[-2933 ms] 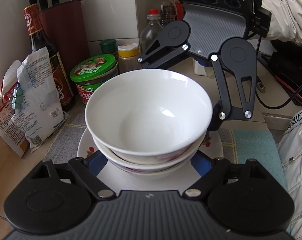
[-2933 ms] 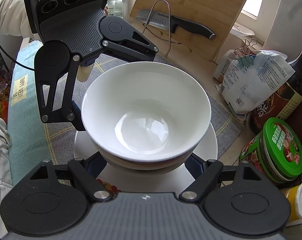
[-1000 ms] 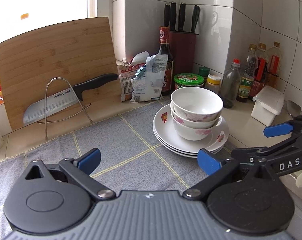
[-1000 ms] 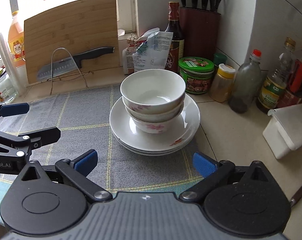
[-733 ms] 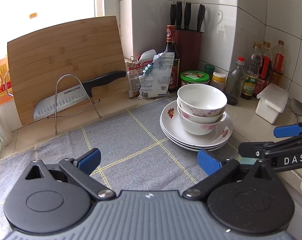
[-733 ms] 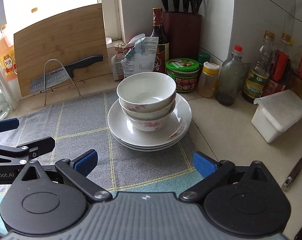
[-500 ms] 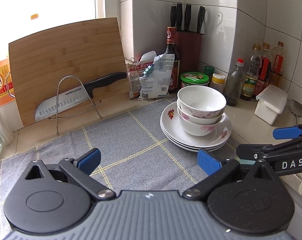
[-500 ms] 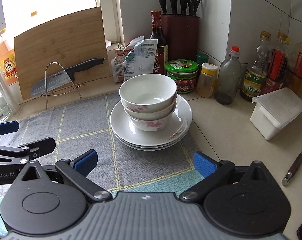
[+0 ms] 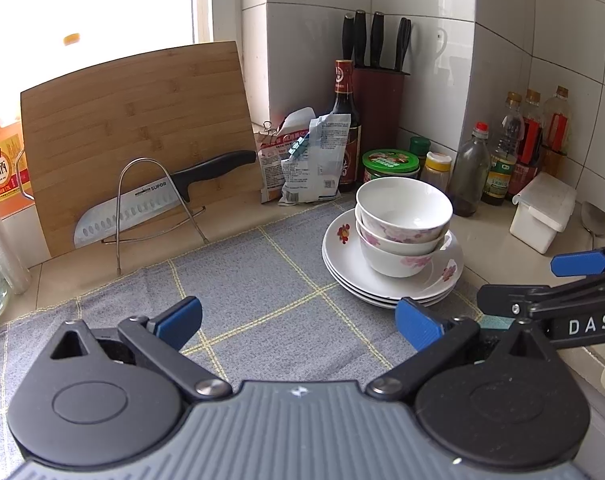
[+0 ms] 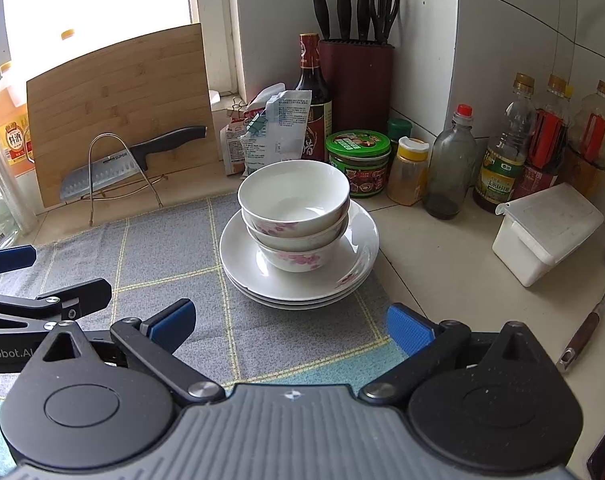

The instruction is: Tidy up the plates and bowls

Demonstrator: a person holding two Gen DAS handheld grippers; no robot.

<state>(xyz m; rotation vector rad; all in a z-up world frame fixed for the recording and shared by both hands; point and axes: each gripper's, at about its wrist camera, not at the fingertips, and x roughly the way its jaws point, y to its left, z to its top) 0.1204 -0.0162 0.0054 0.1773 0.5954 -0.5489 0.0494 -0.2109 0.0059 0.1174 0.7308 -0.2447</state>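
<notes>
Hovering spread and empty, left gripper (image 9: 298,318) and right gripper (image 10: 288,326) face bowls (image 10: 294,216) nested on plates (image 10: 298,280) at twelve o'clock — stacking looks finished; next, nothing but checking.

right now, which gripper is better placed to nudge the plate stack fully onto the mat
Probably right: the right gripper is open and faces the plate stack squarely. For the left gripper, also open, it sits off to the right.
</notes>
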